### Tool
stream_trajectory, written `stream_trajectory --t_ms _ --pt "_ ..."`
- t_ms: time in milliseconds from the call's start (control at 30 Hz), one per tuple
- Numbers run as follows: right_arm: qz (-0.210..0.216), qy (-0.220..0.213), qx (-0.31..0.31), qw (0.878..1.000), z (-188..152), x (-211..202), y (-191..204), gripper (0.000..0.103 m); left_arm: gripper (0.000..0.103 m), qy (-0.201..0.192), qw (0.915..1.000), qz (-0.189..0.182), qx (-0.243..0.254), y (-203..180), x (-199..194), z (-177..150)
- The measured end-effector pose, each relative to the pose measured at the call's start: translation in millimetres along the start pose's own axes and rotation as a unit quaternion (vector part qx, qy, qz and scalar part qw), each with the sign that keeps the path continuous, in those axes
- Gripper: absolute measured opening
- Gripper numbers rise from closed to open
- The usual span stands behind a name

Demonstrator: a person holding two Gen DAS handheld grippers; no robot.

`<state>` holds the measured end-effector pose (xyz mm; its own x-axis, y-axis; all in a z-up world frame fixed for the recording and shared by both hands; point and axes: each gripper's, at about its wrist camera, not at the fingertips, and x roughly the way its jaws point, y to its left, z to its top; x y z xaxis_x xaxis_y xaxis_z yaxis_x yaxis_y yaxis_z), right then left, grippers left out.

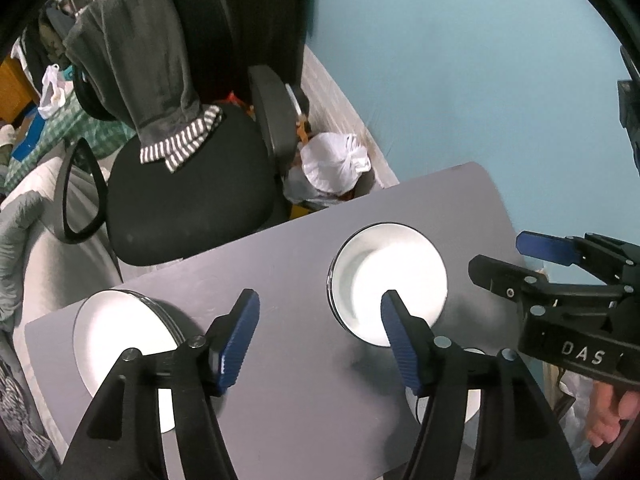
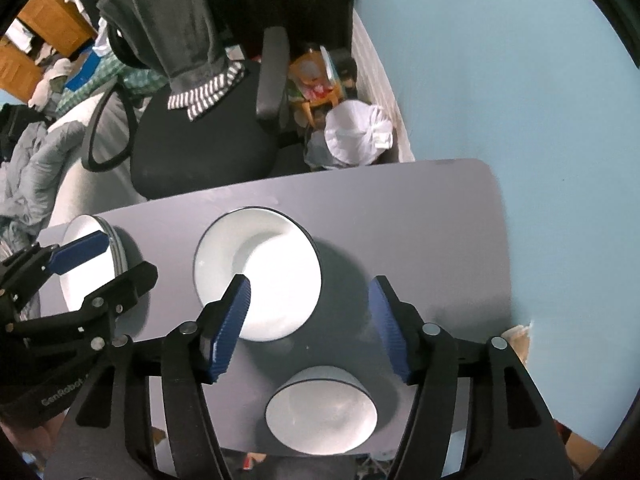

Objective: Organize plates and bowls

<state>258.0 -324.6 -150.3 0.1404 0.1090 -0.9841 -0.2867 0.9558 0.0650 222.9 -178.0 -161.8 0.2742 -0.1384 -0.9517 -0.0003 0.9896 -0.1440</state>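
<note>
Three white dishes sit on the grey table (image 1: 280,264). A stack of plates (image 1: 120,332) lies at its left end, a wide bowl (image 1: 396,276) in the middle, and a smaller bowl (image 2: 320,416) near the front edge. My left gripper (image 1: 320,300) hangs open above bare tabletop between the plates and the wide bowl, holding nothing. My right gripper (image 2: 310,284) is open too, high over the wide bowl's (image 2: 276,272) right rim and the small bowl, with nothing between its pads. Each wrist view shows the other gripper: the right (image 1: 508,258), the left (image 2: 130,255) over the plates (image 2: 80,288).
A black office chair (image 1: 188,196) draped with a grey garment stands just behind the table's far edge. A white bag (image 1: 332,160) lies on the floor beside it, by the blue wall (image 1: 480,80). Bedding and clutter fill the left. A hand (image 1: 608,412) grips the right tool.
</note>
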Motion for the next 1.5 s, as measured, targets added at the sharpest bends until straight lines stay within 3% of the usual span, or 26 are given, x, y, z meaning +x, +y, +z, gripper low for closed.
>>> stream_trajectory --t_ms 833,1233,1500 --pt "-0.001 -0.100 0.018 0.995 -29.1 -95.8 18.1 0.068 0.071 -0.078 0.9964 -0.020 0.028 -17.4 -97.7 -30.5" --pt "0.002 -0.119 0.050 0.992 -50.8 -117.8 14.8 0.068 0.074 -0.103 0.9931 -0.028 0.048 -24.1 -130.9 -47.4" --pt "-0.003 -0.121 0.065 0.991 -70.2 -127.2 8.6 0.068 0.075 -0.101 0.9931 -0.038 0.046 -25.3 -131.5 -52.6"
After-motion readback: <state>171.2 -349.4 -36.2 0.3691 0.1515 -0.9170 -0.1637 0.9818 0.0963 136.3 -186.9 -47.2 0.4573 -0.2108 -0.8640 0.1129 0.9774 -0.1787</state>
